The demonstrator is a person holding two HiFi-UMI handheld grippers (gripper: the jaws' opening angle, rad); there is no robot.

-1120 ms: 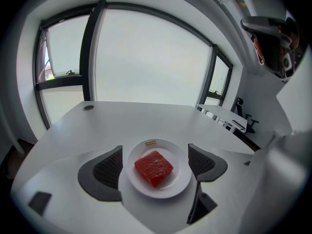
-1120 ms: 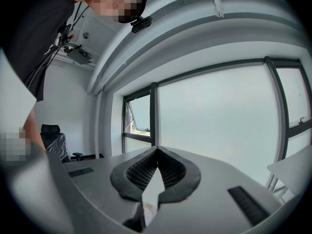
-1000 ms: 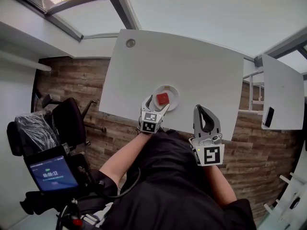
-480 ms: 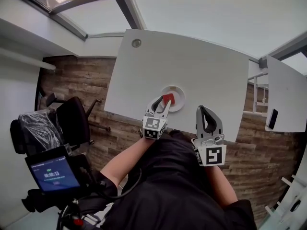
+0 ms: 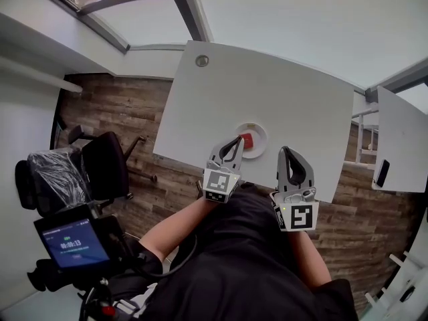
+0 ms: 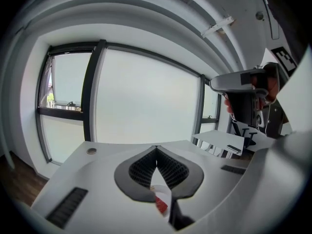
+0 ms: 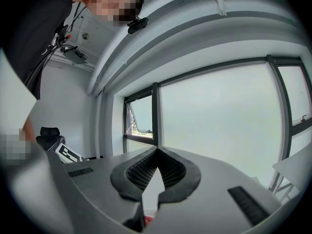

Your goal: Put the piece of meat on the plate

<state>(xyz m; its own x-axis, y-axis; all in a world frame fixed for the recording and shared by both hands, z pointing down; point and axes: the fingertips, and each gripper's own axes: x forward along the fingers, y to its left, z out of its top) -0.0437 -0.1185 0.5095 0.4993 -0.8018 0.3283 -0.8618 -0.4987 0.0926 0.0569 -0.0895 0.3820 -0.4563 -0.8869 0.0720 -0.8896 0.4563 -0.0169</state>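
Left claw (image 5: 235, 141) lifted, just pressed together empty; right claw (image 5: 287, 150) pressed together; red blocky meat (image 5: 247, 140) seen beyond left tips on round white plate (image 5: 263, 132).

We see a white table (image 5: 287, 92) carrying a small white plate (image 5: 262, 133) near its close edge, and a round metal cap (image 5: 201, 61) by a far corner.

Black shirt (image 5: 241, 266); grey left gripper (image 5: 239, 140) and right gripper (image 5: 285, 150) bear black-and-white marker cubes (image 5: 299, 216).
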